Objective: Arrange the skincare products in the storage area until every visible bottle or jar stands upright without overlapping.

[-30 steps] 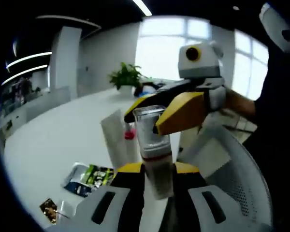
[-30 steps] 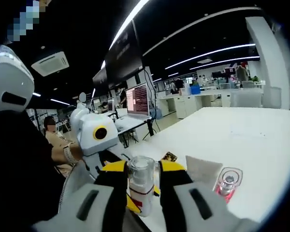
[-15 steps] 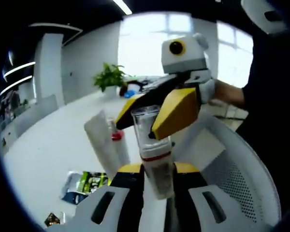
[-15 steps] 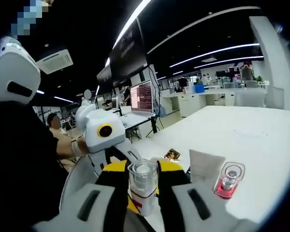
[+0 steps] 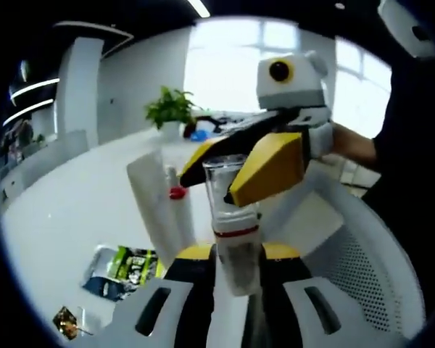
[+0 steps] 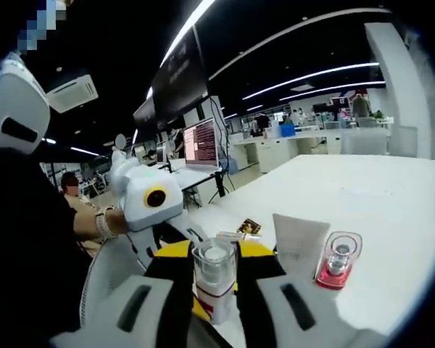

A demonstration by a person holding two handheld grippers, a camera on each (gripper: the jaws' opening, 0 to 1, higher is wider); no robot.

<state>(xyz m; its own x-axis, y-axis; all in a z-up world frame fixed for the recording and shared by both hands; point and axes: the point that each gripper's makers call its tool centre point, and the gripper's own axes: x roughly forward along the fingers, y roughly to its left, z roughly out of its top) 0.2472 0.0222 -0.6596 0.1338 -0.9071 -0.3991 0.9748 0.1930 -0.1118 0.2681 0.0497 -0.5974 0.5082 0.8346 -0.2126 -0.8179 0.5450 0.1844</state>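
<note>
**Above the table edge: bottle held by both tools**

Over the near edge of the white table [image 6: 391, 217], the left tool [image 5: 235, 254] clamps the clear bottle's [image 5: 228, 210] body while the right tool [image 6: 214, 264] clamps its cap end. Judged mid-handover; next, one tool releases and the other stands it upright beside the pink-based bottle [image 6: 337, 264].

The right claw [image 6: 214, 279] grips a clear-capped bottle [image 6: 214, 279], near a pink jar [image 6: 336, 262] on the white table [image 6: 391, 210].
</note>
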